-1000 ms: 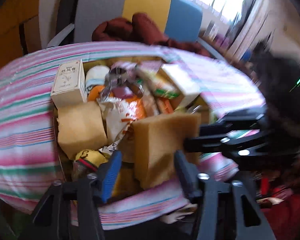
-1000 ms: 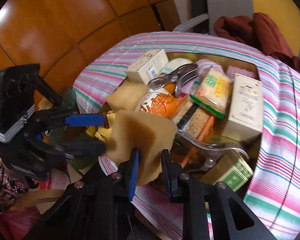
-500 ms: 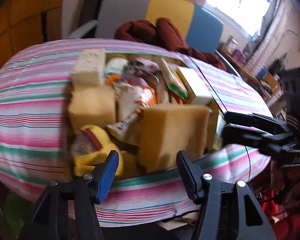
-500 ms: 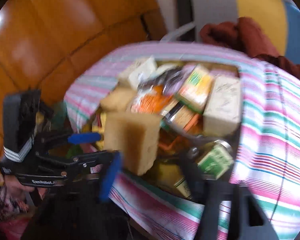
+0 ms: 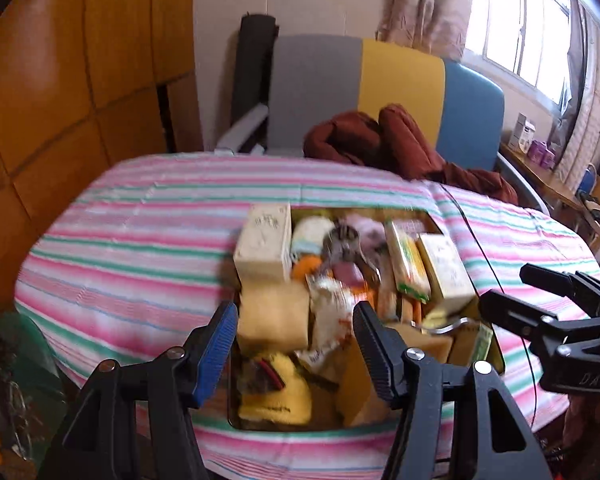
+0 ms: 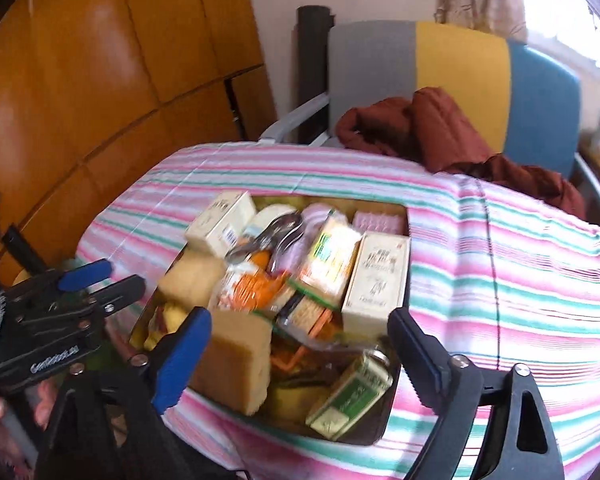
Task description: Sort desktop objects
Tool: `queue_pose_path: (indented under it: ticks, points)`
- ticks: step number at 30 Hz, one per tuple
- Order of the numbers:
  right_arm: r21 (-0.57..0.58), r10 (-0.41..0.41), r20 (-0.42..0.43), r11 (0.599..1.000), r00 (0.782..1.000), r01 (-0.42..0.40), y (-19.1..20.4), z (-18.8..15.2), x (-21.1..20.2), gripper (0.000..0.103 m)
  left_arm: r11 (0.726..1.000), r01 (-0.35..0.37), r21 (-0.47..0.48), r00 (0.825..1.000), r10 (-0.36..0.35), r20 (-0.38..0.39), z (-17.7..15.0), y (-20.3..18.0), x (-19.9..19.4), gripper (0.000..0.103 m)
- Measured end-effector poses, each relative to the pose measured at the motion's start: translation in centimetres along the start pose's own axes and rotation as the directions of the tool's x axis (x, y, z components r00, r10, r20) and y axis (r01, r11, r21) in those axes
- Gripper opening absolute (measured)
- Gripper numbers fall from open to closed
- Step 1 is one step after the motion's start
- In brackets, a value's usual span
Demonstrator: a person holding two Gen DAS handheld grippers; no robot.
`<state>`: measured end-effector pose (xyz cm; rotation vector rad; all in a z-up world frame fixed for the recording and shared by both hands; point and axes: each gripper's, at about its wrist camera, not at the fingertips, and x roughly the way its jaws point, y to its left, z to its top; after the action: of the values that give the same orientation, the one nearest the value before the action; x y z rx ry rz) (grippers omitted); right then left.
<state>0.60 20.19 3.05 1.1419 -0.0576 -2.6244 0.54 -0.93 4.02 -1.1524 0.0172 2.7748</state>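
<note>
You held both the left gripper and right gripper wide and empty over the tray on the striped tablecloth, a chair behind.

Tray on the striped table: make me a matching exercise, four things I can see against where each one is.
Things:
1. sponge
2. green box
3. metal tongs
4. maroon jacket

Places:
A. on the chair
B. near right corner of the tray
C. middle of the tray, toward the back
D. upright at the tray's near left edge

Pairs: 1-D, 2-B, 3-C, 4-A
</note>
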Motion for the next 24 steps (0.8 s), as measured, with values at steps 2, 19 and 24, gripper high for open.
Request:
queue_pose_path:
  ticks: [2,19,24]
  points:
    - [0.013,-0.004,0.005,1.000,1.000,0.004,0.3,0.6,0.2,0.093,1.000,-0.015,-0.014,1.000,0.015,-0.002,0.5,0.1,-0.2,0.061]
    - [0.040,-0.138,0.034,0.990,0.990,0.137,3.3,1.0,1.7,0.103,0.992,-0.108,-0.061,0.994,0.106,-0.033,1.0,1.0,-0.1,0.057]
    - [0.031,-0.162,0.044,0.987,0.986,0.161,3.9,0.9,1.8,0.103,0.993,-0.093,-0.077,0.993,0.087,-0.076,0.8,1.4,0.3,0.056]
